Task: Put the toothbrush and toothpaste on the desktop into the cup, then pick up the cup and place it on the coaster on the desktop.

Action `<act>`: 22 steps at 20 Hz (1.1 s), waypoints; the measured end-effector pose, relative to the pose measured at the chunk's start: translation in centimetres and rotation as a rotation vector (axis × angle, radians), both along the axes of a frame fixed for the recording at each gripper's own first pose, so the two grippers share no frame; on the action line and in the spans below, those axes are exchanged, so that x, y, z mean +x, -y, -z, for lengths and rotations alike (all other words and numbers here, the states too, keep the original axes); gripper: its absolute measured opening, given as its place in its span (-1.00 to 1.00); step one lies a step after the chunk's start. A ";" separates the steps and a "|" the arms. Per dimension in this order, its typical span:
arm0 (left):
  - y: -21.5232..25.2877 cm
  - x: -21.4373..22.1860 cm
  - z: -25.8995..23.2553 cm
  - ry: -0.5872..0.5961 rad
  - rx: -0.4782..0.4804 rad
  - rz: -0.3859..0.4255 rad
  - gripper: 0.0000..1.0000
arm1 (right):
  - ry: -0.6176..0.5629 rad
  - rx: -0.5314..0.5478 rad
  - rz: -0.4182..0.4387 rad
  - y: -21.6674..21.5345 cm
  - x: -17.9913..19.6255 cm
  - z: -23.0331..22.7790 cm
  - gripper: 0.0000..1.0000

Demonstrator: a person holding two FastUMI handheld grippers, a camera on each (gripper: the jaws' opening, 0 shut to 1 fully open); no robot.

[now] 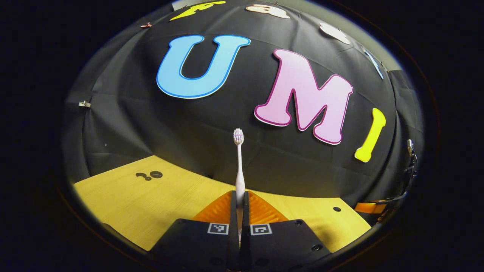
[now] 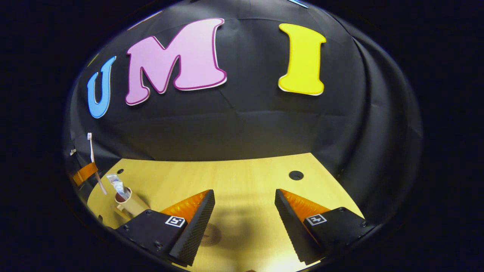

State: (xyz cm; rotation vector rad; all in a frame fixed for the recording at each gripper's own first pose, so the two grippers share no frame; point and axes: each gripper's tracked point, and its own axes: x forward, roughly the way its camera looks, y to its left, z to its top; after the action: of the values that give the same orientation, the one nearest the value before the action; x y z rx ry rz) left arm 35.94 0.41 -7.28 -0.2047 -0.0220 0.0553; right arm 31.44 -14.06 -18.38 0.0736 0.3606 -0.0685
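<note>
Toothbrush [image 1: 239, 166] stands upright, clamped low on its handle by the left gripper [image 1: 239, 211]. The cup [image 2: 126, 200] (toothpaste [image 2: 116, 184] already inside) sits at nine o'clock of the right gripper [image 2: 244, 219], whose jaws stand apart. Such a low pinch could let the brush pivot and miss the rim.

The left gripper [image 1: 239, 211] has its fingers pressed together on the toothbrush [image 1: 239, 166], whose handle rises straight up from between the fingertips, bristles uppermost. The right gripper [image 2: 245, 211] hangs with its fingers spread wide apart, nothing between them.
</note>
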 end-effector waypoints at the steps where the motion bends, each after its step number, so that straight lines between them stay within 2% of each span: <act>1: 0.3 0.6 0.2 0.012 0.017 0.000 -0.87 | -0.003 -0.003 0.013 0.6 -0.3 0.0 0.96; 12: 2.8 2.2 2.7 0.127 0.267 0.018 -0.82 | -0.073 -0.030 0.061 3.8 -2.7 2.8 0.96; 18: 2.6 2.4 3.1 0.142 0.340 0.010 -0.75 | -0.110 -0.044 0.057 3.5 -3.9 4.6 0.97; 20: 2.9 2.1 3.3 0.135 0.346 0.026 -0.60 | -0.120 -0.047 0.057 3.3 -4.1 5.0 0.97; 22: 2.9 1.6 3.5 0.118 0.369 0.022 0.02 | -0.128 -0.037 0.061 3.1 -4.2 5.2 0.96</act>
State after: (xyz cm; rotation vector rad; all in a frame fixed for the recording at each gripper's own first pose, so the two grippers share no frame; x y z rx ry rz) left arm 37.52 -2.53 -10.80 0.1609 -0.1463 0.0162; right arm 27.23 -17.19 -23.61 0.0433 0.4851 -0.1403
